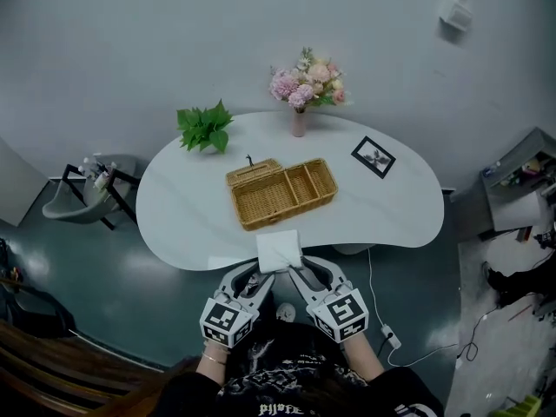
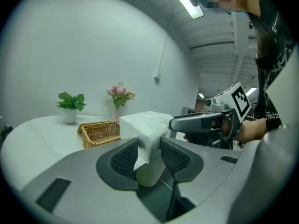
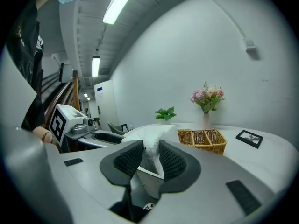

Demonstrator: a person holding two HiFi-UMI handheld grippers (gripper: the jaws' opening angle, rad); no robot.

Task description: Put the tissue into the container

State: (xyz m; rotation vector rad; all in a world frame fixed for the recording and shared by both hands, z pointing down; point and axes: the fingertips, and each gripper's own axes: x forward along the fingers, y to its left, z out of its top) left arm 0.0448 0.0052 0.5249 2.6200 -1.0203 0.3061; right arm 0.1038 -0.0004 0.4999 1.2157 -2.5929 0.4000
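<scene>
Well, the basket (image 1: 287,213) sits in the middle of the white table (image 1: 191,224). It has one big part on the left and two small parts on the right. All three parts look empty. A flat lid (image 1: 252,172) with a small handle lies just behind the big part and touches it. Behind the basket stand a green plant (image 1: 204,129) and pink flowers (image 1: 306,87). A picture frame (image 1: 373,156) lies off to the right.

The tissue (image 1: 278,250) is not in the basket. It is at the near edge of the table, in front of the basket and apart from it. It is white and folded into a square. In the left gripper view the tissue (image 2: 145,125) looks thick, like a soft block, and one corner hangs down between the jaws. In the right gripper view the tissue (image 3: 150,135) looks puffy and crumpled where it is squeezed.

The left gripper (image 1: 259,274) holds the tissue on its left side. The jaws of the left gripper (image 2: 149,154) are partly closed and pinch it between the dark pads. The right gripper (image 1: 297,273) holds the right side. The jaws of the right gripper (image 3: 150,157) are partly closed too and squeeze the tissue. Both grippers point toward the basket, side by side.
</scene>
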